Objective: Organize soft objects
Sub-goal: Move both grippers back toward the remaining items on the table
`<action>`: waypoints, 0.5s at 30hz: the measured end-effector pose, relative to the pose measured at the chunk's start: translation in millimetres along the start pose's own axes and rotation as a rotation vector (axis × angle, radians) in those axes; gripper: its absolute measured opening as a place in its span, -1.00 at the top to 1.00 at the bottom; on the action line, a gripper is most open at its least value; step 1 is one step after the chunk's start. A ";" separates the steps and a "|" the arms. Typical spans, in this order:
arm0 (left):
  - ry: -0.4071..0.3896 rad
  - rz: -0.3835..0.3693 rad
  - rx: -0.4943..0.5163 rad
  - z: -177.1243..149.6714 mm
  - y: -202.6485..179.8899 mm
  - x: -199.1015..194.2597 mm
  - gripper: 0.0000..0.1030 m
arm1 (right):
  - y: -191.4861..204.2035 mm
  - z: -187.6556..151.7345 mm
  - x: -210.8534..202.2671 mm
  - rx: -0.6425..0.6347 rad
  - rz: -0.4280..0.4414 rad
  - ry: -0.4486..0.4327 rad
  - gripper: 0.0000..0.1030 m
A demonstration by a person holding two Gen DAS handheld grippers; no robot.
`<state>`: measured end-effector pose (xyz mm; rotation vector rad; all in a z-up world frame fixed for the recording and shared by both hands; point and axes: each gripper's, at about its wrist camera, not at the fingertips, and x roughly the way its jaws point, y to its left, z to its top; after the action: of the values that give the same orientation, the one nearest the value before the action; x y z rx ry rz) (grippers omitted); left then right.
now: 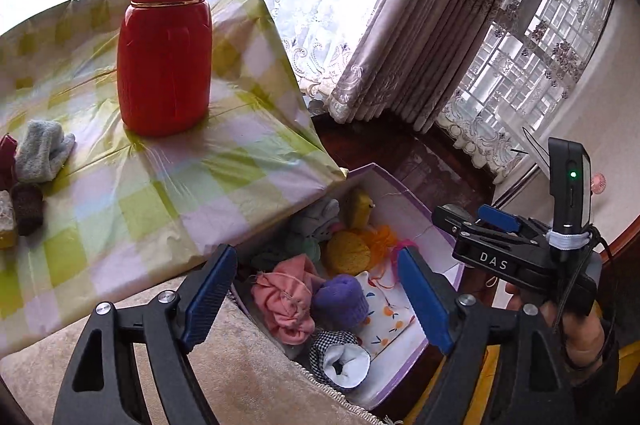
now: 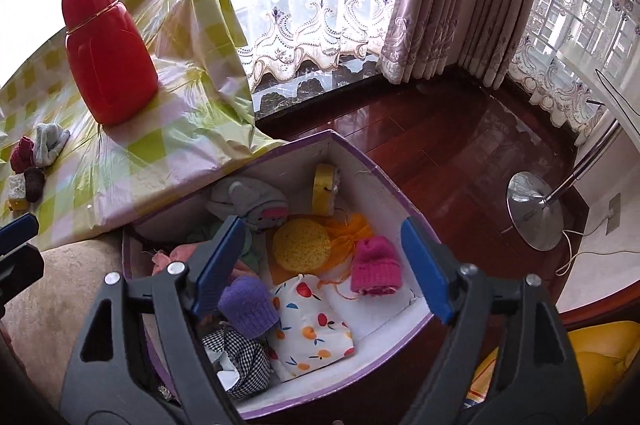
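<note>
A purple-edged white box [image 2: 372, 181] stands on the floor beside the table and holds several soft things: a pink knit hat [image 2: 376, 265], a purple knit piece [image 2: 248, 305], a fruit-print cloth [image 2: 316, 329], a yellow sponge [image 2: 302, 243] and a checked cloth [image 2: 240, 357]. My right gripper [image 2: 324, 265] is open and empty above the box. My left gripper [image 1: 316, 299] is open and empty above the box's near end [image 1: 400, 369], over a pink cloth [image 1: 286, 299]. A grey-blue sock [image 1: 42, 151], a maroon piece and a brown piece [image 1: 27, 207] lie on the table at the left.
A red flask [image 1: 166, 45] stands on the checked tablecloth [image 1: 160, 185]. A beige cushion [image 1: 224, 365] lies below my left gripper. A lamp base [image 2: 534, 211] stands on the wooden floor at the right. Curtains hang behind.
</note>
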<state>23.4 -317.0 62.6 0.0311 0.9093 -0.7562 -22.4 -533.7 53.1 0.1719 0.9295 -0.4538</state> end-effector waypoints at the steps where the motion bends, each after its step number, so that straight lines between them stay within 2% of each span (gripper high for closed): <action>1: -0.011 0.034 0.008 1.1 2.2 -3.5 -0.62 | 6.8 0.5 -1.2 -0.015 -0.002 -0.010 -0.72; 6: -0.053 0.201 0.008 -0.1 21.8 -17.3 -0.62 | 47.3 4.3 -16.9 -0.113 -0.029 -0.067 -0.88; 9: -0.109 0.236 -0.021 -7.4 41.7 -30.2 -0.62 | 73.9 4.7 -23.2 -0.176 -0.028 -0.090 -0.89; 13: -0.181 0.237 -0.166 -11.9 78.5 -55.0 -0.62 | 106.7 0.4 -32.2 -0.240 -0.014 -0.158 -0.89; 15: -0.201 0.283 -0.157 -12.9 88.6 -66.8 -0.62 | 121.6 -0.9 -33.9 -0.261 -0.004 -0.171 -0.89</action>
<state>42.6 -208.0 77.7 -0.0532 0.7502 -0.4146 14.1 -414.6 73.8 -0.1046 0.8118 -0.3409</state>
